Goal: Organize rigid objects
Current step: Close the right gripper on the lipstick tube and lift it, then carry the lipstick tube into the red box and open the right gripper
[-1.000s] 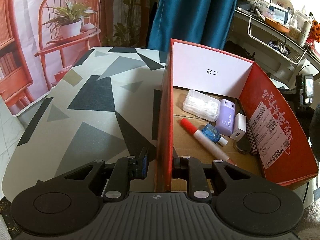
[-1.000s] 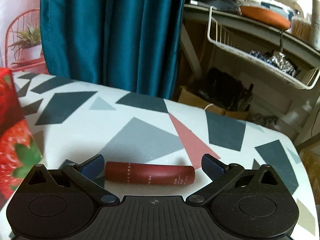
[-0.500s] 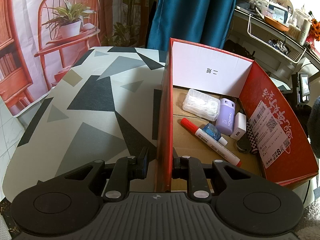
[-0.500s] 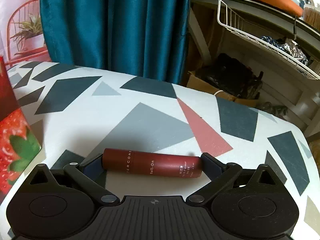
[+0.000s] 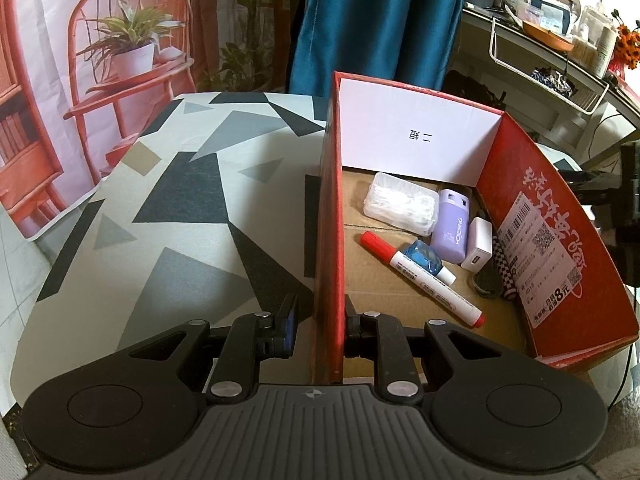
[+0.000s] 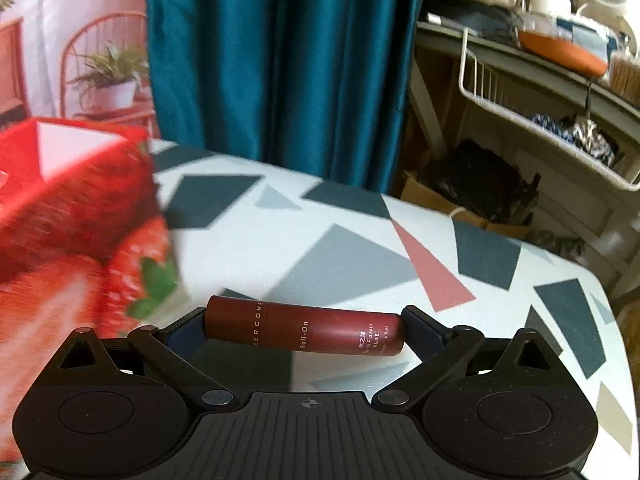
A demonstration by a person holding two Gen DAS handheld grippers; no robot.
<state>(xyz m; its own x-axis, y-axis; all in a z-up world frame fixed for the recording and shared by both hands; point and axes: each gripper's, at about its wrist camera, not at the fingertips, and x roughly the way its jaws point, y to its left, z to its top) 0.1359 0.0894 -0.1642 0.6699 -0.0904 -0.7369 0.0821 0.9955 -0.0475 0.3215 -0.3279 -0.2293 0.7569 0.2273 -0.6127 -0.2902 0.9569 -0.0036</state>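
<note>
Roll-on tube (image 6: 304, 330) pinched end to end by right gripper (image 6: 306, 330), lower centre.
Stiff, light, slick; ends may slip. Left gripper (image 5: 320, 316) clamps box wall (image 5: 330, 240).

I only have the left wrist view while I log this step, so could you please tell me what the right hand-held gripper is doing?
Observer: The right hand-held gripper is shut on a dark red roll-on tube, gripped by its two ends.
Operator: Is the tube off the table?
Observer: It looks lifted; patterned table shows beneath it.
Operator: Where is the box from there?
Observer: The red box stands to the left of the tube, blurred, with strawberry print on its outer wall.
</note>
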